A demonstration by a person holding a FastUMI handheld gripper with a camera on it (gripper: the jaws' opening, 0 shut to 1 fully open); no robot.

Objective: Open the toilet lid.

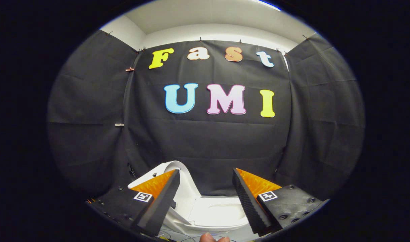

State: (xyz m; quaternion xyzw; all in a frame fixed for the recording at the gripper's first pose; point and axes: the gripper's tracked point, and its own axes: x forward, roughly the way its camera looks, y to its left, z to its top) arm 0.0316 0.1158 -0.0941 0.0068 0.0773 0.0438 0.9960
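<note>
Right now you are holding the gripper [206, 193] with its two fingers spread wide apart, and nothing is sitting between them. The left finger [163, 198] is pointing up toward twelve o'clock from about seven o'clock of the view, and the right finger [250, 201] is doing the same from about five o'clock. Neither pad is pressing on anything.

The toilet [208, 215] is lying low in the view at six o'clock, showing through the gap between the fingers and just beyond them. Its lid [184, 181] is already standing raised, leaning back toward eleven o'clock of the bowl, with the left finger partly covering it. The white seat and bowl [218, 213] are lying open to you, just ahead of the fingertips and below them.

You are looking at the booth's black cloth wall [208, 144] well beyond the toilet, at twelve o'clock, with a pale ceiling [205, 20] above it. A fingertip of a hand [214, 238] is peeking in at six o'clock, right under the bowl's front rim. Thin cables [178, 237] are running across the floor near seven o'clock, beside the toilet's base.
</note>
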